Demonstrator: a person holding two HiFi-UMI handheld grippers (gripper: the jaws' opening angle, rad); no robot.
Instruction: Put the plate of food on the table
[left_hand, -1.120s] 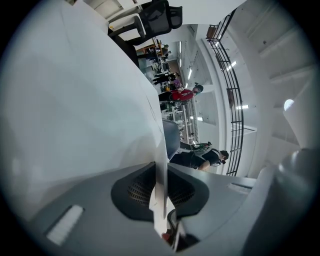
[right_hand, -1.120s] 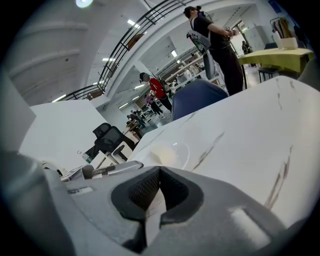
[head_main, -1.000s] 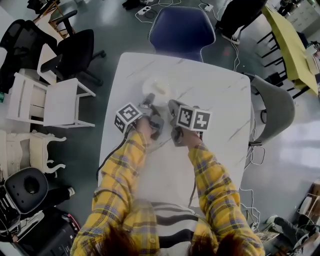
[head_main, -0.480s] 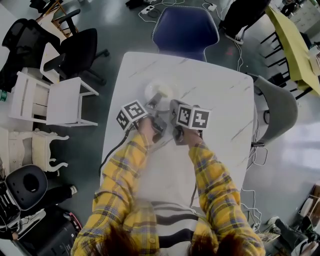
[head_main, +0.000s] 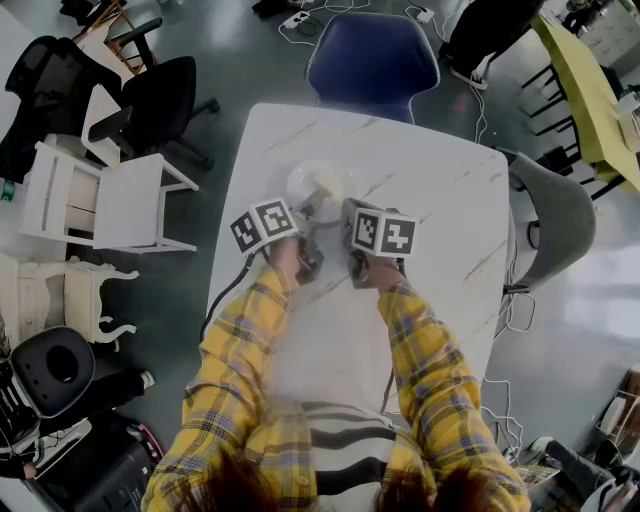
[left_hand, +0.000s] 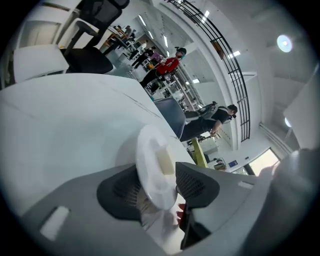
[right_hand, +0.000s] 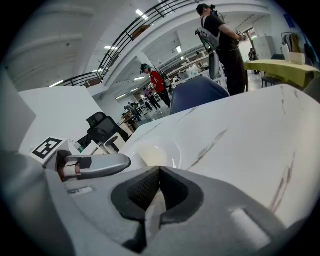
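since the plate (head_main: 318, 186) already lies flat on the white table (head_main: 440, 190), a little toward twelve o'clock of the tabletop's middle, on the side of the blue chair (head_main: 372, 55), the step in hand looks like the letting go, with the putting-down itself as good as done. the left gripper (head_main: 306, 212) sits at the plate's six o'clock edge in the head view. its own view shows its jaws standing wide, having just been opening, with the plate's near rim between them and neither jaw pressing on it. that view is rolled over, so the plate reads almost edge-on there, with a pale block of food (left_hand: 165, 161) resting on it. the right gripper (head_main: 347, 214) waits just beside, at about three o'clock of the left one, its jaws brought together on nothing. in its own view the plate lies ahead at roughly eleven o'clock, apart from its tips. the next move, as i judge it, calls for drawing the left gripper straight back toward six o'clock, along the line of its jaws and keeping level with the rim. the open jaws then slide off without catching the rim and tipping or dragging the plate. a slight lift only after the rim is clear seems safer than lifting first. the right gripper needs nothing but to keep out of the way, since the plate looks settled and needs no steadying.
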